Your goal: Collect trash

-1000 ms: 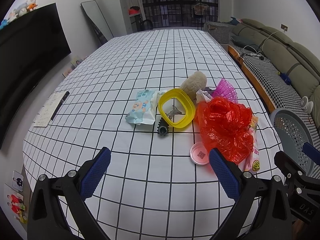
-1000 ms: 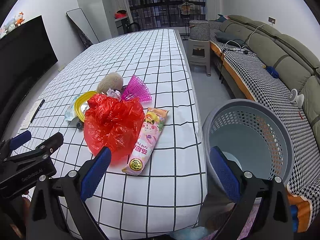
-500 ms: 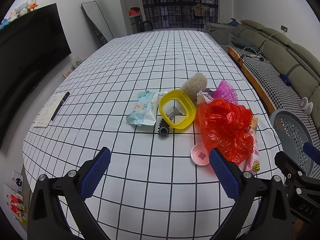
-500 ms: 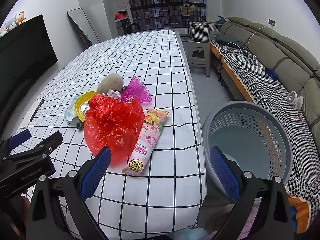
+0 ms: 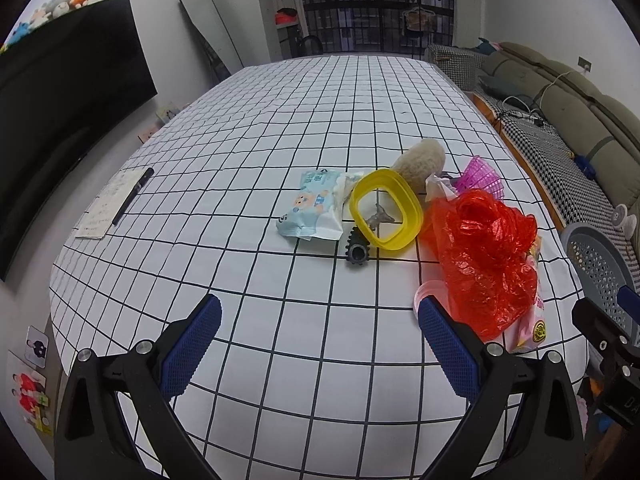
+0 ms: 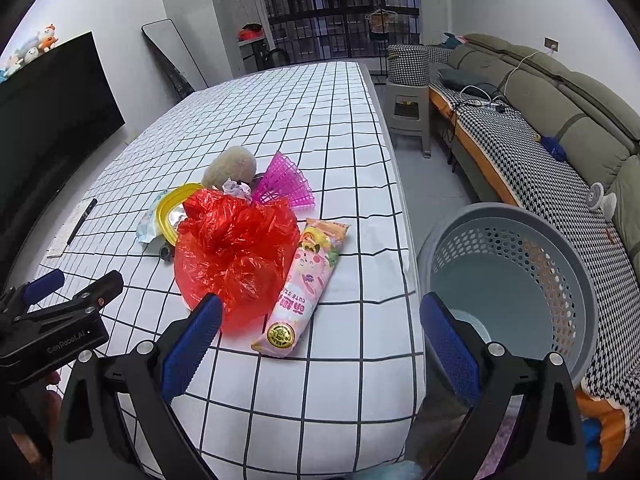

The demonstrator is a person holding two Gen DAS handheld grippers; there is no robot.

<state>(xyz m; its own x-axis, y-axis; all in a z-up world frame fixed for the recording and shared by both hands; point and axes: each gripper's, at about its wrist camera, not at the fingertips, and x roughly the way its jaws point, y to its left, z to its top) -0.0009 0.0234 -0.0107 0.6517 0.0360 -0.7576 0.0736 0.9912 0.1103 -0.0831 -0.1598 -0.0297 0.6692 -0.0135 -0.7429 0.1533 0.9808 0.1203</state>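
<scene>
A heap of trash lies on the checked table [image 5: 280, 128]: a crumpled red plastic bag [image 5: 486, 256] [image 6: 236, 248], a pink snack packet [image 6: 304, 288], a yellow ring lid [image 5: 386, 210], a blue wet-wipe pack [image 5: 314, 210], a black ribbed roller [image 5: 357, 249], a pink mesh piece [image 6: 284, 186] and a beige fluffy lump [image 5: 420, 158]. A grey perforated basket [image 6: 516, 280] stands on the floor right of the table. My left gripper [image 5: 320, 340] hovers open over the near table edge. Open too, my right gripper [image 6: 320, 340] sits near the packet's bottom end and holds nothing.
A paper sheet with a black pen [image 5: 132, 196] lies at the table's left edge. A dark TV [image 5: 60, 92] lines the left wall and a sofa [image 6: 560, 120] the right. A grey stool [image 6: 408, 108] stands beyond the basket.
Both views have shifted slightly: the left one sits a little lower and closer to the heap, the right one a touch nearer. No object has moved and both grippers stay open.
</scene>
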